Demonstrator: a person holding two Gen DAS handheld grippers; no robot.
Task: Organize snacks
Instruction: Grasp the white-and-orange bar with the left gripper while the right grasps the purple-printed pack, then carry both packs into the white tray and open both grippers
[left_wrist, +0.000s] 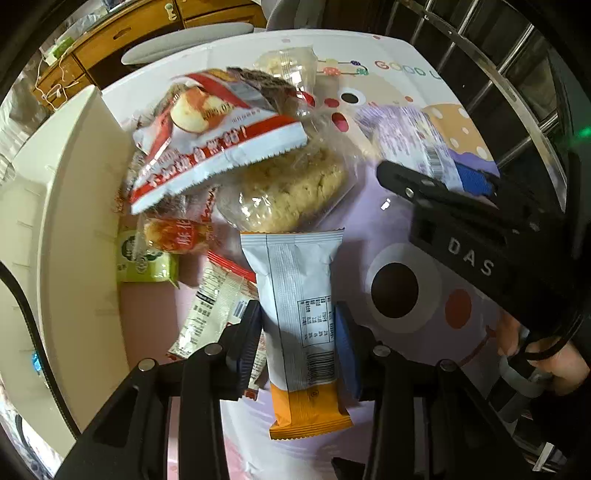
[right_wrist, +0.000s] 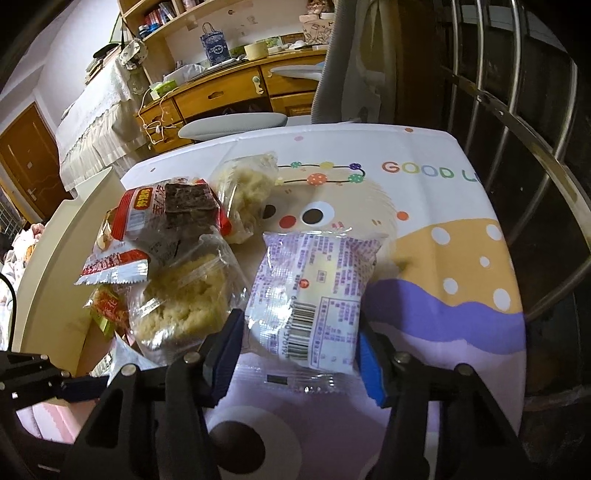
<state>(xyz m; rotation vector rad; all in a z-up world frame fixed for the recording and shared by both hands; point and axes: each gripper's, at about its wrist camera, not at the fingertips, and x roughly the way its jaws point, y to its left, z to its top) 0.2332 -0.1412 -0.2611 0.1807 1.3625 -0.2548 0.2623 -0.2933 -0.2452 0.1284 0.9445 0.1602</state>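
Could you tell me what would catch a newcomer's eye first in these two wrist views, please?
Each gripper is closed on a snack: the left gripper clamps a grey and orange wrapped bar, and the right gripper pinches a purple-printed white packet. To their left, a heap of snacks topped by a red and white packet lies beside a cream bin.

Room and furniture behind the snack table

A cartoon-print tablecloth (right_wrist: 443, 258) reading "GOOD" near its far edge covers the table. Beyond the far edge stand a wooden desk (right_wrist: 221, 92) with drawers, a blue paper bag (right_wrist: 214, 44) and a tape roll (right_wrist: 255, 50) on it. Metal bars (right_wrist: 517, 110) line the right edge.
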